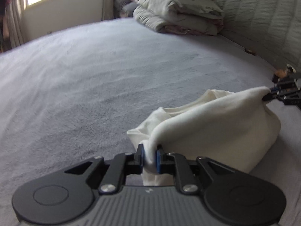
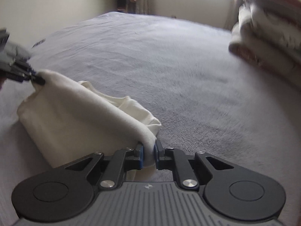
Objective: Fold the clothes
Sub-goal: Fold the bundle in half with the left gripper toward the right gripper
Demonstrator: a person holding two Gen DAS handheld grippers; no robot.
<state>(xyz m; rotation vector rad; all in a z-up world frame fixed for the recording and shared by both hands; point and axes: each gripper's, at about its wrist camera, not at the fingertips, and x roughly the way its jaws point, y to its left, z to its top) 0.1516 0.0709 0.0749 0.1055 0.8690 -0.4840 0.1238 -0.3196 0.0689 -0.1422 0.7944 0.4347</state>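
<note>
Left claw [image 1: 150,155] clamps a bunched corner of the white garment [image 1: 210,124], the cloth squeezed between its blue pads [image 1: 158,159] with a short tail hanging down behind the jaws. From that pinch the garment rises and runs away to the right as a taut folded edge. Its near face drops like a curtain to the grey bed cover [image 1: 94,86], and looser folds spill out behind the edge. At the far right of the left wrist view the other claw [image 1: 269,94] bites the opposite corner, so the cloth hangs stretched between the two.

Seen from the right wrist, the left claw [image 2: 38,79] sits at the far left gripping its corner, and the garment [image 2: 75,113] slopes down from there toward the camera. Right claw [image 2: 149,155] is clenched on the near corner, with white cloth filling the narrow gap between its pads [image 2: 140,156].

Beyond the garment the bed cover [image 2: 169,75] stretches bare. A pile of folded bedding [image 1: 176,13] lies at the far end in the left wrist view, and appears blurred [image 2: 269,37] at the right edge of the right wrist view.
</note>
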